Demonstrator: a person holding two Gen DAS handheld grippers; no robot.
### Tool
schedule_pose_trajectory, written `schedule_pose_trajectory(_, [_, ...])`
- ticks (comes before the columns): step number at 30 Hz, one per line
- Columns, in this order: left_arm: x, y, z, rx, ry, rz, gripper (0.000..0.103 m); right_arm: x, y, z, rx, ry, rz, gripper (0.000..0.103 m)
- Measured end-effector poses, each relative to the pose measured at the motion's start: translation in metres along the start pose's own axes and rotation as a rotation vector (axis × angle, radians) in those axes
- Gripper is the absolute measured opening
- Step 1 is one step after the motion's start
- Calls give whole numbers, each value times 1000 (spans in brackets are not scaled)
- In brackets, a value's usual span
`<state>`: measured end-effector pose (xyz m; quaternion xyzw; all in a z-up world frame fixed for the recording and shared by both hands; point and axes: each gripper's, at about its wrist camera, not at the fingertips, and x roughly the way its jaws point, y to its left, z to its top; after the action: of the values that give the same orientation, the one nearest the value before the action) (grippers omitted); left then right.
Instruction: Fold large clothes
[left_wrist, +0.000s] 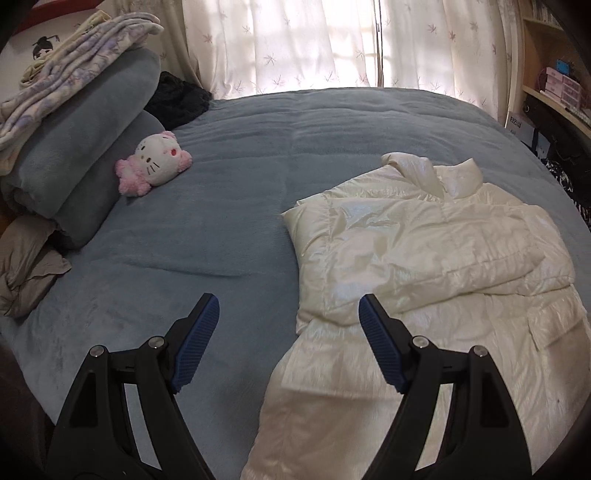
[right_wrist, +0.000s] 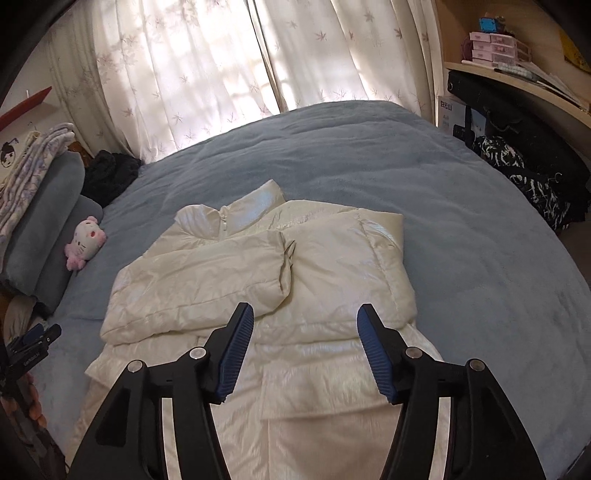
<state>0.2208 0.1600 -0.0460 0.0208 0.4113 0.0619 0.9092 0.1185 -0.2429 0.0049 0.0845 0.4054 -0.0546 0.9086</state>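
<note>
A cream puffer jacket (left_wrist: 424, 251) (right_wrist: 229, 273) lies flat on the blue bedspread (left_wrist: 221, 221) (right_wrist: 406, 166), collar toward the curtains. Both of its sleeves are folded in across the chest. My left gripper (left_wrist: 288, 301) hangs above the jacket's left edge, open, with nothing between its blue pads. My right gripper (right_wrist: 304, 309) hovers over the jacket's lower middle, also open and holding nothing. In the right wrist view the left gripper (right_wrist: 35, 339) shows at the left edge.
A pink and white plush cat (left_wrist: 155, 162) (right_wrist: 85, 240) leans on a stack of folded blankets (left_wrist: 74, 147) at the left. A black garment (left_wrist: 177, 99) lies near the curtains. Shelves (right_wrist: 517, 74) and a black-and-white cloth (right_wrist: 517, 177) stand beside the bed at the right.
</note>
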Motion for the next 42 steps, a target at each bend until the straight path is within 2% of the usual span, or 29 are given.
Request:
schedule_pose_trajectory(6, [-51, 10, -22, 42, -35, -1, 76, -68, 3, -26, -30, -43, 23, 67])
schedule_pose_trajectory(11, [-79, 19, -40, 58, -38, -21, 76, -103, 5, -41, -42, -70, 37, 74])
schedule_pose_trajectory(19, [-94, 34, -73, 65, 7, -70, 76, -143, -19, -84, -29, -43, 54, 83])
schedule_pose_trajectory(22, [-91, 37, -86, 73, 34, -97, 76, -148, -32, -101, -31, -17, 39, 85])
schedule_pose_trajectory(27, [-75, 50, -117, 53, 127, -187, 76, -146, -61, -132, -2, 42, 16, 89])
schedule_pose_trajectory(34, [-34, 80, -167, -56, 290, -333, 76, -132, -125, -183, 127, 136, -29, 89])
schedule_pose_trajectory(42, [-8, 93, -205, -147, 340, -456, 76, -125, -179, -225, 266, 188, -25, 90])
